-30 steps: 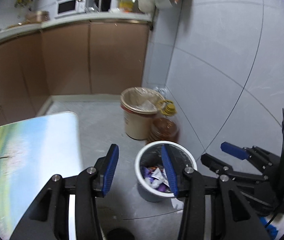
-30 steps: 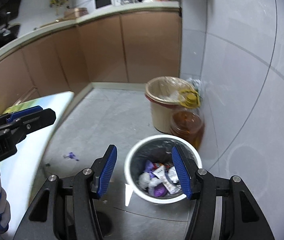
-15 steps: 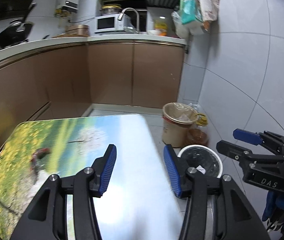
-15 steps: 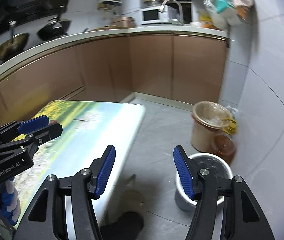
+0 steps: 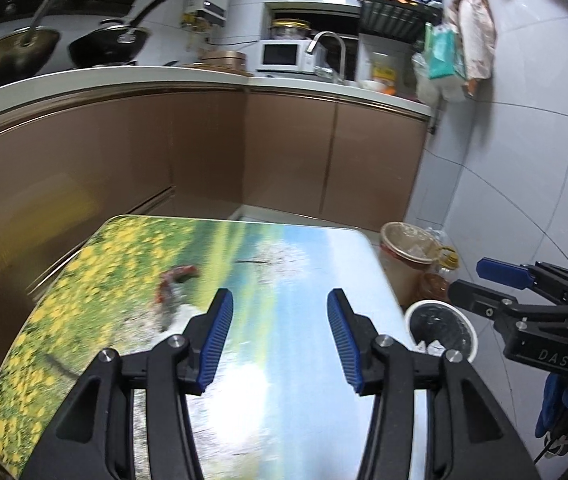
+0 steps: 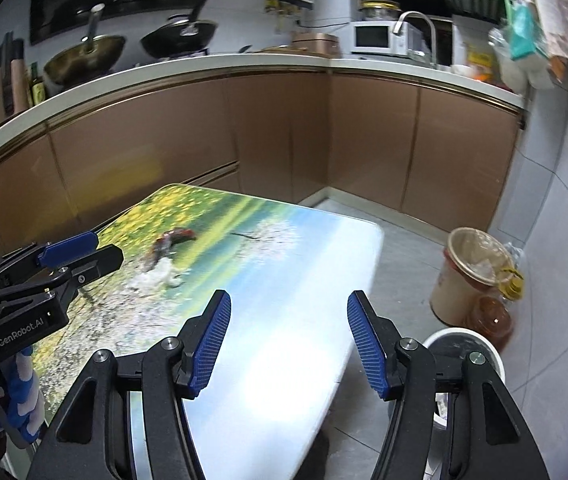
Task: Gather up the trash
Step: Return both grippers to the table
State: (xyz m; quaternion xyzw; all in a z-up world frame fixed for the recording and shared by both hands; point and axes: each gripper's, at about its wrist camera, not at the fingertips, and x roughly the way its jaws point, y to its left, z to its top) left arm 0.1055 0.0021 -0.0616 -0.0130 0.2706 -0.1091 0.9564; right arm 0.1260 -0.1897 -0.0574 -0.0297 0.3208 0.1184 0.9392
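My left gripper [image 5: 280,340] is open and empty above a table [image 5: 304,420] printed with a flower-meadow picture. My right gripper [image 6: 288,340] is open and empty over the same table [image 6: 284,392]. A white trash bin [image 5: 442,330] with a black liner and wrappers inside stands on the floor past the table's right edge; it also shows in the right wrist view [image 6: 492,356], behind my right finger. A red patch [image 5: 176,276] on the tabletop is blurred; I cannot tell whether it is print or an object.
A beige bucket [image 6: 472,272] with a liner and an amber oil jug [image 6: 492,316] stand by the tiled wall. Brown kitchen cabinets [image 5: 284,152] under a white counter run behind the table. Grey floor lies between table and cabinets.
Both grippers rose and swung left from above the white trash bin to above the picture table. The bin now sits low at the right. Both stayed open.
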